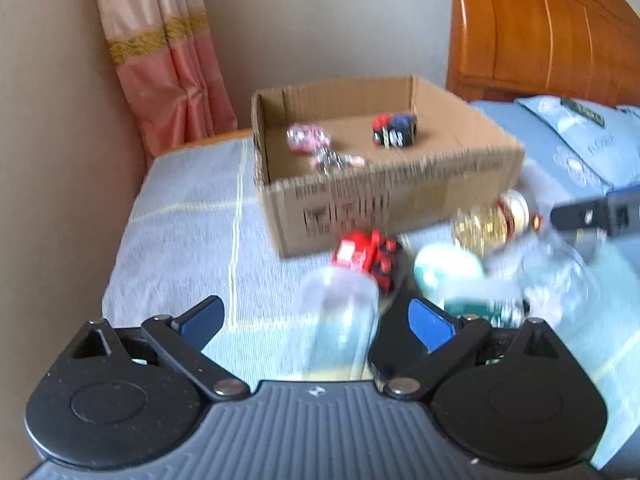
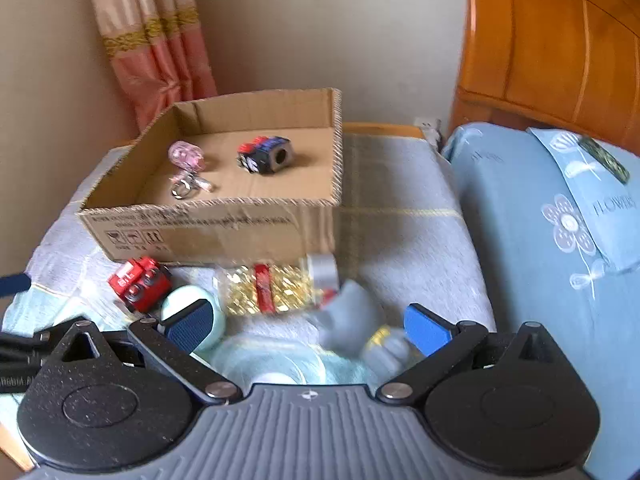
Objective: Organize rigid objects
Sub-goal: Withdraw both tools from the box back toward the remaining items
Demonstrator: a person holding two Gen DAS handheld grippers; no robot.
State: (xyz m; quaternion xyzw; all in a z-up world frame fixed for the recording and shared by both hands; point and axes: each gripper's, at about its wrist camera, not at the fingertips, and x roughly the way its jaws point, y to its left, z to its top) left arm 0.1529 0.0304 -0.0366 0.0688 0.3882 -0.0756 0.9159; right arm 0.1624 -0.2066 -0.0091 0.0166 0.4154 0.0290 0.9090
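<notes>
both claws sit low over the bed. my left claw (image 1: 316, 320) is spread wide, holding nothing; a clear plastic jar (image 1: 340, 320), blurred, lies between its blue pads without touching either that i can see. my right claw (image 2: 310, 324) is also wide open and empty, with a grey figurine (image 2: 352, 320) and a clear round lid (image 2: 268, 360) lying between its fingers; i cannot tell whether either pad touches them.

further out stands an open cardboard box (image 2: 208, 232). inside it are a pink keyring charm (image 2: 186, 158) near the left wall and a dark blue-and-red toy block (image 2: 266, 154) toward the middle, apart from each other.

in front of the box, on the pale blue checked bedcover (image 2: 400, 248), lie a red toy truck (image 2: 140, 282), a mint-green round object (image 2: 192, 300) just beside it, and a clear packet of gold pieces with a red band (image 2: 266, 288). a silver tape roll (image 2: 322, 268) rests near the box's front corner.

to the right lies a light blue pillow (image 2: 540, 220) with flower stitching, backed by an orange wooden headboard (image 2: 552, 40). a pink curtain (image 2: 152, 40) hangs against the beige wall at the left.
</notes>
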